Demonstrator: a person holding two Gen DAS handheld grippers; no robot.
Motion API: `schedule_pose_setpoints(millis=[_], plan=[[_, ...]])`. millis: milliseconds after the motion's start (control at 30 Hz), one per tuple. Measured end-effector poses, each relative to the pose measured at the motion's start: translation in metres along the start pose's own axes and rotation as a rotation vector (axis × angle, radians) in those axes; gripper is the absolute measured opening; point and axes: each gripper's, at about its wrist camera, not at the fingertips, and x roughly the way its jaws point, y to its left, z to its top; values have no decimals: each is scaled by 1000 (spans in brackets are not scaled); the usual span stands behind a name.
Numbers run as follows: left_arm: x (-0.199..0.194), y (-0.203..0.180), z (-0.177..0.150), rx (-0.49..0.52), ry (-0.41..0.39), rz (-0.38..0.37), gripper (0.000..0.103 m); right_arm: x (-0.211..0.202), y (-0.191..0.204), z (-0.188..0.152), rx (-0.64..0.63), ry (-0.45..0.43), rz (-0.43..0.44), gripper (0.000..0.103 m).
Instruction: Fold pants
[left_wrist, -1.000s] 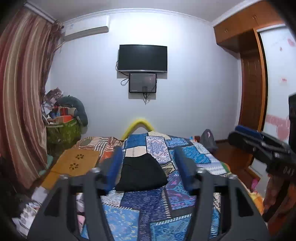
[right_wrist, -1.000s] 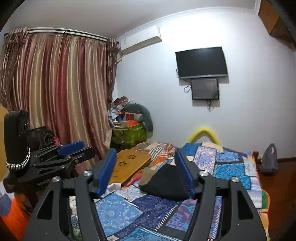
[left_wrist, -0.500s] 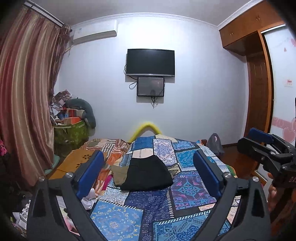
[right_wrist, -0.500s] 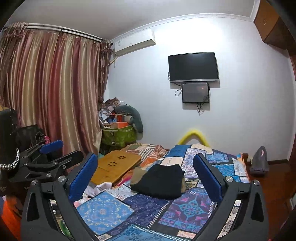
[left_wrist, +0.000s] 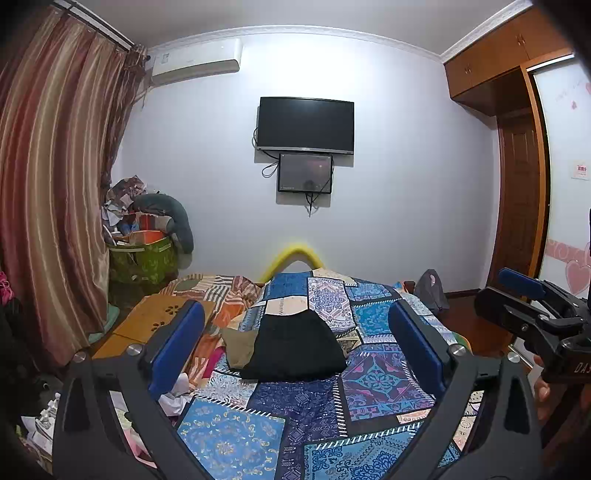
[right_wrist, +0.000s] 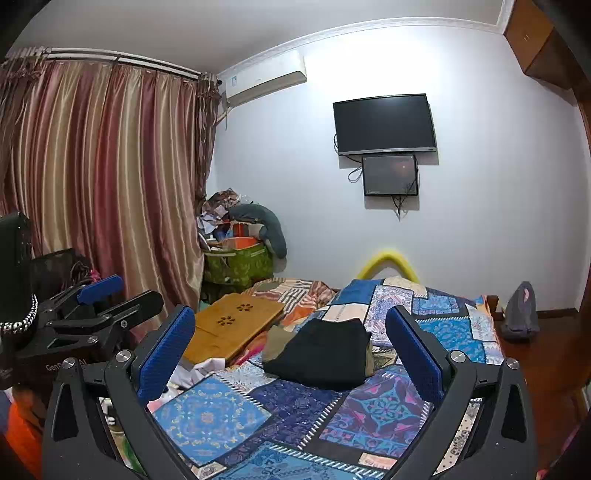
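Note:
Black pants (left_wrist: 295, 347) lie folded in a flat stack on the patchwork bedspread (left_wrist: 303, 406), over a tan garment (left_wrist: 238, 345). They also show in the right wrist view (right_wrist: 319, 354). My left gripper (left_wrist: 295, 350) is open and empty, held well back from the pants and above the bed. My right gripper (right_wrist: 290, 354) is open and empty, also back from the pants. The right gripper shows at the right edge of the left wrist view (left_wrist: 535, 314); the left gripper shows at the left of the right wrist view (right_wrist: 92, 314).
A wooden lap table (right_wrist: 232, 328) and loose clothes lie left of the bed. A green bin (left_wrist: 142, 260) piled with things stands by the curtain (left_wrist: 48, 203). A TV (left_wrist: 306, 125) hangs on the far wall. A dark bag (right_wrist: 521, 312) sits on the floor at right.
Both grippers have opened from nearly closed to wide and pulled back and up from the bed. The folded pants have not moved.

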Motion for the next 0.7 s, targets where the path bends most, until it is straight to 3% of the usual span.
schedule_pose_setpoints(millis=[700], plan=[[-4,-8,-3,14,-8,-24,102,-10,-1,4,21,-9,8,103]])
